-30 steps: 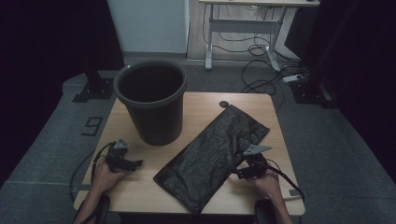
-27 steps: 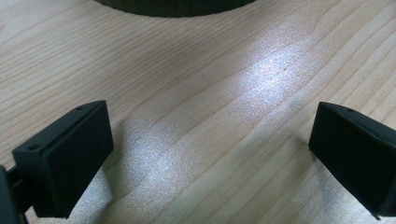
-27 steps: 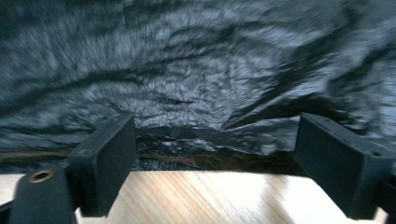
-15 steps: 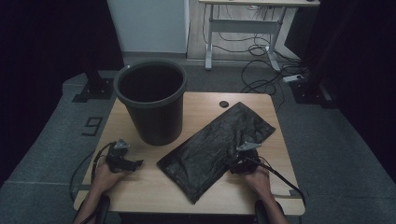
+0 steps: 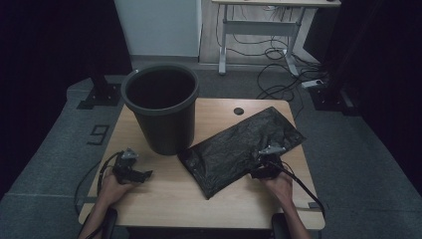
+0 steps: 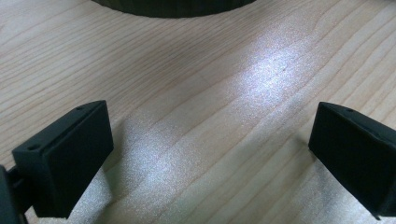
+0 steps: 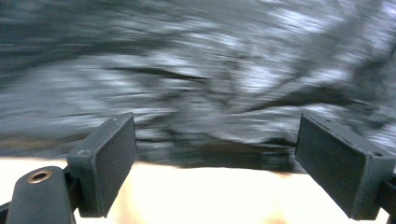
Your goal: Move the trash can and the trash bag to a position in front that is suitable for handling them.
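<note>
While spread wide, right claw [image 7: 217,175] empty.

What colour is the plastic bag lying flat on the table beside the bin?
Black and glossy, with a crinkled sheen; the bag shows best in the high view.

A crumpled, glossy black plastic bag [image 5: 242,147] lies flat and slantwise on the right half of the wooden table [image 5: 164,189], one end near the far right corner, the other pointing toward the near edge, its left side just beside the bin.
</note>
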### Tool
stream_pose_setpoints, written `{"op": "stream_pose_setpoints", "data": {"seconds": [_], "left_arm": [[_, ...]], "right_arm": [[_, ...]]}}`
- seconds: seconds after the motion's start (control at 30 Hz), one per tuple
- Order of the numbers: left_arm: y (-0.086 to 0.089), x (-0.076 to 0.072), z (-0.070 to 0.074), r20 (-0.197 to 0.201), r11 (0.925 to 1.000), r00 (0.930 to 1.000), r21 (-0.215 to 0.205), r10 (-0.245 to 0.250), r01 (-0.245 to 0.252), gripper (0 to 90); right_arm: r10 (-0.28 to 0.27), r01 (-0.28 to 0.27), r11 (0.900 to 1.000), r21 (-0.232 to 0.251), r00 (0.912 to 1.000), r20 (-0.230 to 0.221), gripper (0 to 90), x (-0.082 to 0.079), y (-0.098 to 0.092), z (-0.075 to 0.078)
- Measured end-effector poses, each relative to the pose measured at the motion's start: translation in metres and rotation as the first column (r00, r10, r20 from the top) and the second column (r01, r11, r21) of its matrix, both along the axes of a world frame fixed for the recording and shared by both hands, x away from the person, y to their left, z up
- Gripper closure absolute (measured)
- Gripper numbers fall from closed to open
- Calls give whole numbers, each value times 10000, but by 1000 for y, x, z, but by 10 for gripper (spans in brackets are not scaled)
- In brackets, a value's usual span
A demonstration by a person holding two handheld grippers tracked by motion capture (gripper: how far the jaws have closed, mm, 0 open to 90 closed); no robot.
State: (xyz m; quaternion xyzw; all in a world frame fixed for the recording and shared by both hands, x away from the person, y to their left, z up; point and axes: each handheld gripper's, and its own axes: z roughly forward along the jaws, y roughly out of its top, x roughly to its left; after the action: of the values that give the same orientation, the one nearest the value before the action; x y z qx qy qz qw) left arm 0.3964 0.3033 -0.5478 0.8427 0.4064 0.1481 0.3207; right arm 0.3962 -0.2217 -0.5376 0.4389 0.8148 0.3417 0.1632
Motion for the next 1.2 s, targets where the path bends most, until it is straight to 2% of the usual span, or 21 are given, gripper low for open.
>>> {"op": "stream_pose_setpoints", "data": {"seconds": [0.07, 0.1, 0.13, 0.23, 0.3, 0.33, 0.37, 0.4, 0.43, 0.47, 0.5, 0.57, 0.67, 0.7, 0.9, 1.07, 1.2], "left_arm": [[0, 0, 0, -3, 10000, 10000, 7, 0, 0, 0], [0, 0, 0, -6, 10000, 10000, 7, 2, -2, 0], [0, 0, 0, -6, 10000, 10000, 7, 2, -2, 0], [0, 0, 0, -6, 10000, 10000, 9, 5, -5, 0], [0, 0, 0, -5, 10000, 10000, 9, 4, -4, 0], [0, 0, 0, -4, 10000, 10000, 9, 3, -3, 0], [0, 0, 0, -2, 10000, 10000, 6, 4, -4, 0], [0, 0, 0, -2, 10000, 10000, 6, 5, -5, 0], [0, 0, 0, -4, 10000, 10000, 6, 7, -7, 0], [0, 0, 0, -4, 10000, 10000, 10, 5, -5, 0], [0, 0, 0, -4, 10000, 10000, 9, 6, -6, 0], [0, 0, 0, -6, 10000, 10000, 10, 3, -3, 0], [0, 0, 0, -5, 10000, 10000, 9, 5, -5, 0], [0, 0, 0, -5, 10000, 10000, 8, 6, -6, 0], [0, 0, 0, -6, 10000, 10000, 8, 5, -5, 0], [-1, 0, 0, -3, 10000, 10000, 19, -6, 6, 0], [-1, 0, 0, -2, 10000, 10000, 21, -12, 12, 0]], "right_arm": [[705, -703, 9969, 359, 9975, -24, 119, -12, 13, 3], [1316, -1319, 9911, 180, 9911, 195, 115, -19, 28, 4], [1316, -1319, 9911, 180, 9911, 195, 115, -19, 28, 4], [2028, -2028, 9792, 12, 9789, 238, 107, -23, 53, 1], [2333, -2333, 9719, -307, 9724, -41, 108, -19, 70, -9], [2333, -2333, 9719, -307, 9724, -41, 108, -19, 70, -9], [2281, -2278, 9730, -360, 9736, 41, 81, -18, 71, -12], [2032, -2027, 9788, -276, 9790, 151, 87, -15, 70, -14], [1901, -1897, 9814, -299, 9817, 134, 99, -12, 68, -13], [1537, -1535, 9875, -355, 9881, 14, 111, -5, 63, -11], [1537, -1535, 9875, -355, 9881, 14, 111, -5, 63, -11], [1066, -1064, 9938, -324, 9943, 31, 111, 4, 56, -12], [290, -288, 9991, -306, 9996, 56, 115, 25, 45, -12], [290, -288, 9991, -306, 9996, 56, 115, 25, 45, -12], [-728, 728, 9968, -325, 9973, 3, 115, 59, 27, -12], [-1166, 1165, 9927, -325, 9932, -10, 114, 69, 19, -12], [-1440, 1442, 9892, -263, 9895, 100, 115, 74, 22, -13]]}}
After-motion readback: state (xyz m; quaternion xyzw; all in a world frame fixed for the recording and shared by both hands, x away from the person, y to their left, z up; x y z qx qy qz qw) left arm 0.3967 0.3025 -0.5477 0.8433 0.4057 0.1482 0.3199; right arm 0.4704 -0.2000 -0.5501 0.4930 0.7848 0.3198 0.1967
